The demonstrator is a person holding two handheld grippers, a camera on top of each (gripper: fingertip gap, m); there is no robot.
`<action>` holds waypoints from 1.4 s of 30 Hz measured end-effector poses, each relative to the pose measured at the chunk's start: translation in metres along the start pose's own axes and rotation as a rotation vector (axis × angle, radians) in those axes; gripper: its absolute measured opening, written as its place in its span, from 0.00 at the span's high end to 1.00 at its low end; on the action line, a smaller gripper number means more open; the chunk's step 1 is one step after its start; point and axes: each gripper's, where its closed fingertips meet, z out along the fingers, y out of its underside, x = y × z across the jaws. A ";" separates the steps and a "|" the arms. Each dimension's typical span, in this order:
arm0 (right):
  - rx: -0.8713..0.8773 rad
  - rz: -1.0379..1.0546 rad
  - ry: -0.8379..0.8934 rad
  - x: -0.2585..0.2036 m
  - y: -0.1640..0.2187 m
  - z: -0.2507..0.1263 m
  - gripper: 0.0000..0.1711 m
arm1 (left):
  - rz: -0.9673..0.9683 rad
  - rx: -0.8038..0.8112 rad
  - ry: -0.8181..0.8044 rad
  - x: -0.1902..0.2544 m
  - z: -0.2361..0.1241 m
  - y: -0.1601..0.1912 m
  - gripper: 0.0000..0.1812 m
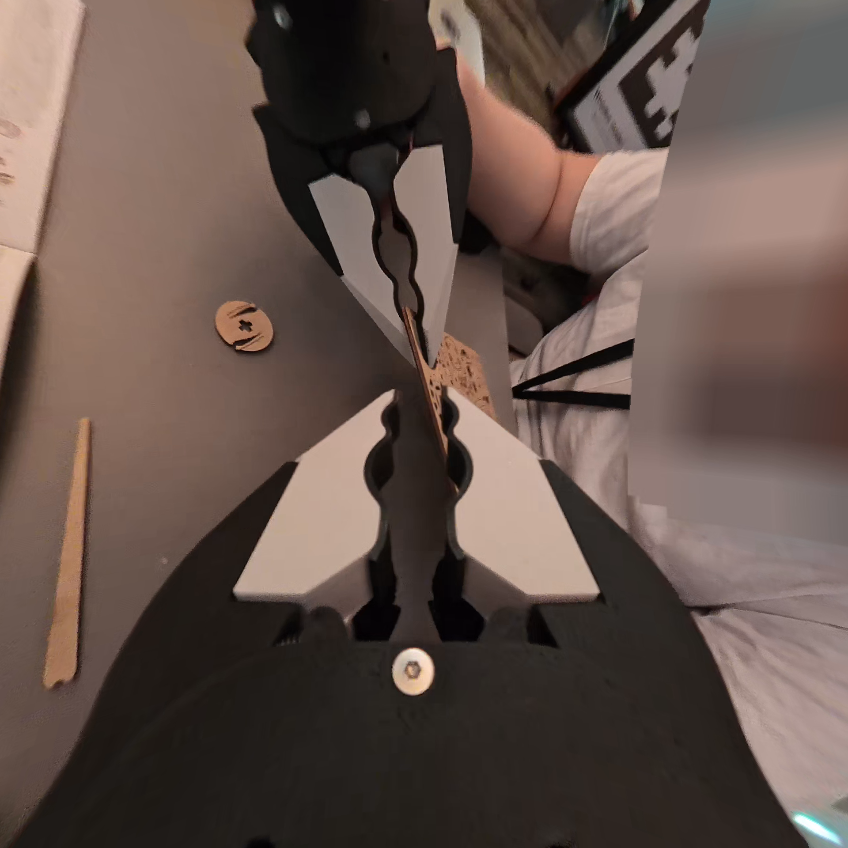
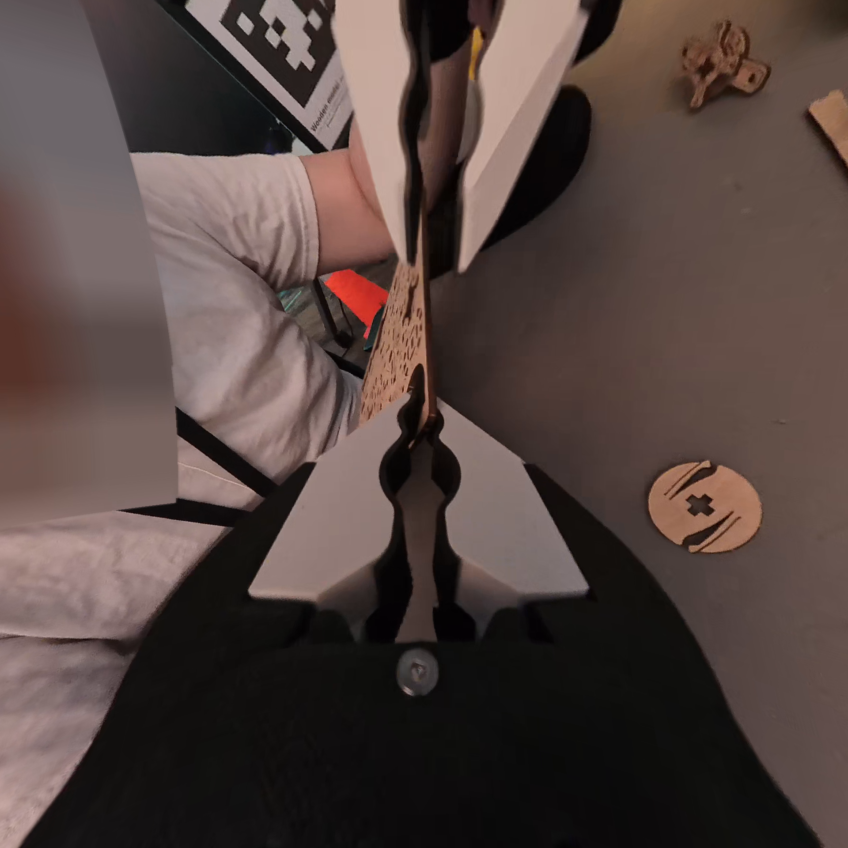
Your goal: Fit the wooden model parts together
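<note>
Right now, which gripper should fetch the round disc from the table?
Probably the left gripper: its jaws look slack around the perforated panel, while the right gripper pinches it. The disc lies ahead-left of the left one.

- Wooden sheet (image 1: 433, 404): held edge-on between the left hand-held gripper (image 1: 424, 399) and the right hand-held gripper (image 1: 420, 339), which face each other tip to tip above the bench (image 1: 160, 206).
- Round disc (image 1: 243, 326): flat on the bench, left of the sheet in the left wrist view.
- Tapered stick (image 1: 69, 560): on the bench, nearer than the disc and farther left.
- Small assembled model (image 2: 720, 62): on the bench, beyond the disc in the right wrist view.
- Person's arm (image 1: 518, 183): behind the right hand-held gripper.
</note>
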 end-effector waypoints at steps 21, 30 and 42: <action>0.241 0.070 0.130 0.032 -0.026 -0.048 1.00 | -0.133 -0.159 -0.025 -0.022 -0.025 0.052 0.95; 0.353 0.001 0.120 0.025 -0.044 -0.064 0.89 | -0.069 -0.152 0.025 -0.009 -0.030 0.050 0.97; 0.271 0.002 0.085 0.017 -0.033 -0.057 1.00 | -0.073 -0.101 0.002 -0.017 -0.029 0.037 0.96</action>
